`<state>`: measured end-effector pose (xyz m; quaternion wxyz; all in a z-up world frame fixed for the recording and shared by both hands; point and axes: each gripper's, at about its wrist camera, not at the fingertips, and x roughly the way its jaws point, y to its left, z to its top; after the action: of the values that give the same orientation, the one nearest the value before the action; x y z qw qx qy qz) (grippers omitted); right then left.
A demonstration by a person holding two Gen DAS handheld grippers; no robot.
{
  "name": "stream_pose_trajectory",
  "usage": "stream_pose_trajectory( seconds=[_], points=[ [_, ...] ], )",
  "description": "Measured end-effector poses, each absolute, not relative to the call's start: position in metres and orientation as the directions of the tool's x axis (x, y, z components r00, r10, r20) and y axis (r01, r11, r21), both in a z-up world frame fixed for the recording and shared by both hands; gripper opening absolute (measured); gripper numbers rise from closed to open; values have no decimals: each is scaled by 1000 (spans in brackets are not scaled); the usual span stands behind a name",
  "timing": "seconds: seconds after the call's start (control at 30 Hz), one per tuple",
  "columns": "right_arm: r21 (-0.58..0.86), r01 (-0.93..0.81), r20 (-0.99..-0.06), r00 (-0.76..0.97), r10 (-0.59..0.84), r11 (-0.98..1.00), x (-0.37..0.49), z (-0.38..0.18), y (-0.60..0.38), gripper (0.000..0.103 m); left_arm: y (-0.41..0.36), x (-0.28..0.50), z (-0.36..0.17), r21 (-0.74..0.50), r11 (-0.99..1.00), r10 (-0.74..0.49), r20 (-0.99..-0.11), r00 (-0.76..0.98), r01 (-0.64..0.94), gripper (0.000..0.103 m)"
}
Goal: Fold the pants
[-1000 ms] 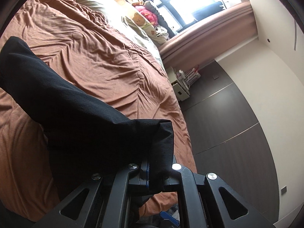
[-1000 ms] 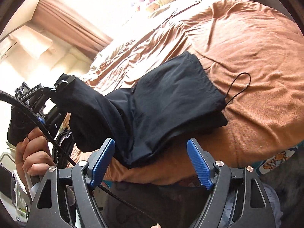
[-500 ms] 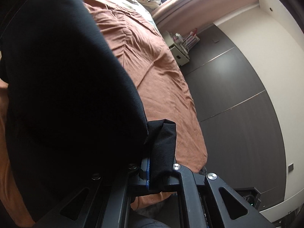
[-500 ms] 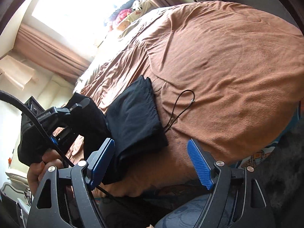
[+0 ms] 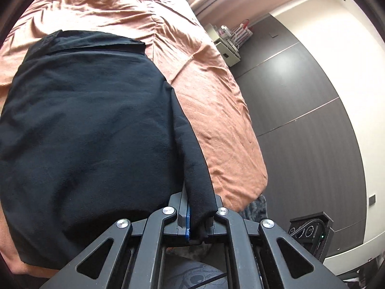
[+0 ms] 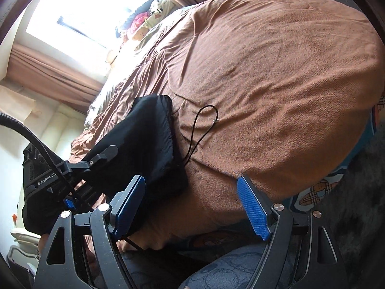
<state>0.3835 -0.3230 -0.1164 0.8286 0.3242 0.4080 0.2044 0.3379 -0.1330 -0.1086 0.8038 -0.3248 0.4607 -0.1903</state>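
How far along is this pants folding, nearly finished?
Well along, it seems. The black pants already lie doubled on the brown bedspread. In hand: the left gripper is clamped on a pants edge, while the right gripper is open and empty. Left: release that edge, tuck in the loose drawstring, perhaps fold again.

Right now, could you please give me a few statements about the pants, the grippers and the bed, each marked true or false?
1. The left gripper is shut on a fold of the black pants. True.
2. The right gripper is clamped on the pants. False: its jaws stand wide open with nothing between the blue pads.
3. The pants lie on a brown bedspread. True.
4. The black drawstring is tucked out of sight under the pants. False: it lies looped on the bedspread beside them.
5. Stuffed toys sit by the window at the far end of the bed. True.
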Motion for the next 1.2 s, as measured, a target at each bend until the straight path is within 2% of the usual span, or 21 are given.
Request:
stream_pose_trajectory(
  seconds=[0.27,0.3,0.33,0.4,0.43,0.93,1.2],
  points=[
    [708,-81,-540,579,612,702,384,-119,-322,78,-140,322,-105,-661,750,-585,-642,497,29,7],
    [707,-82,-540,579,611,703,383,-119,-322,78,-140,320,-102,-654,756,-577,-645,501,28,16],
    [706,-84,-539,581,610,704,382,-118,-321,78,-139,317,-100,-661,750,-583,-641,499,28,32],
    [702,-91,-538,583,609,707,380,-116,-320,78,-133,314,-98,-674,739,-591,-626,508,29,50],
    [699,-96,-537,583,609,709,380,-114,-318,78,-131,311,-95,-669,743,-582,-623,522,30,52],
    [680,-197,-495,587,640,706,383,-71,-280,78,-63,291,-87,-704,708,-540,-590,601,-54,53],
    [604,-156,-591,570,571,781,413,-69,-250,78,-20,272,-91,-688,716,-482,-613,625,-123,53]
  ],
)
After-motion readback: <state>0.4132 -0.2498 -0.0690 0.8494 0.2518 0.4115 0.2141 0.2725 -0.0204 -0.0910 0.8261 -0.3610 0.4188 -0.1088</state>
